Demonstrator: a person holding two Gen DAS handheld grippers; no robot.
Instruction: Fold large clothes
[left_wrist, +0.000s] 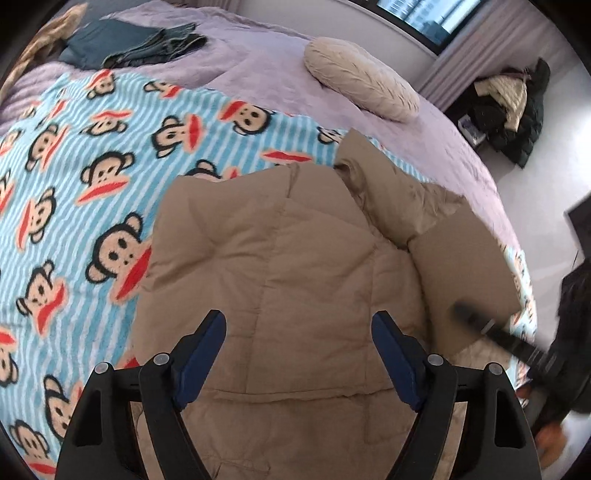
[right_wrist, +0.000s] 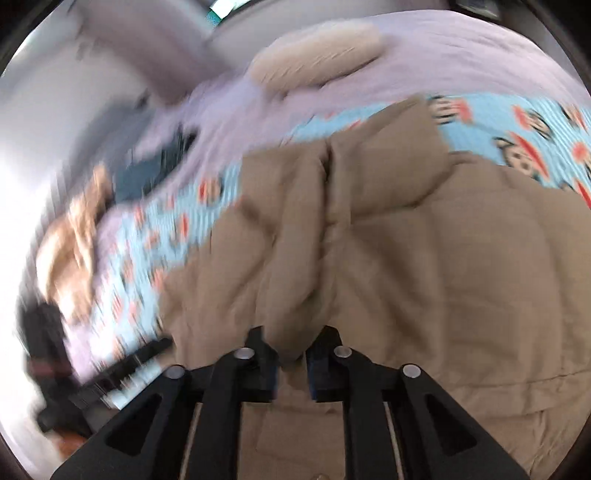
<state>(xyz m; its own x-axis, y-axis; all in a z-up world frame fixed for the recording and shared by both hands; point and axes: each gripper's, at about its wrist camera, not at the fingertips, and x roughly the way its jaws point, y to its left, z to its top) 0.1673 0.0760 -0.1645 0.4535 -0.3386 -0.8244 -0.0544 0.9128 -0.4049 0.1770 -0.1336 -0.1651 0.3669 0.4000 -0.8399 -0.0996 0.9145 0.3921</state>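
A tan padded jacket (left_wrist: 295, 266) lies on a monkey-print blanket (left_wrist: 74, 177) on the bed. My left gripper (left_wrist: 299, 332) is open and empty, hovering over the jacket's lower back panel. My right gripper (right_wrist: 291, 350) is shut on a fold of the tan jacket (right_wrist: 424, 258) and holds it lifted over the body; this view is motion-blurred. In the left wrist view the right gripper (left_wrist: 476, 321) shows as a dark blurred bar at the jacket's folded right flap.
A beige pillow (left_wrist: 362, 79) lies on the purple bedspread (left_wrist: 266, 66) beyond the jacket. Folded dark jeans (left_wrist: 147, 44) sit at the bed's far left. A heap of dark clothes (left_wrist: 517, 107) sits on the floor to the right of the bed.
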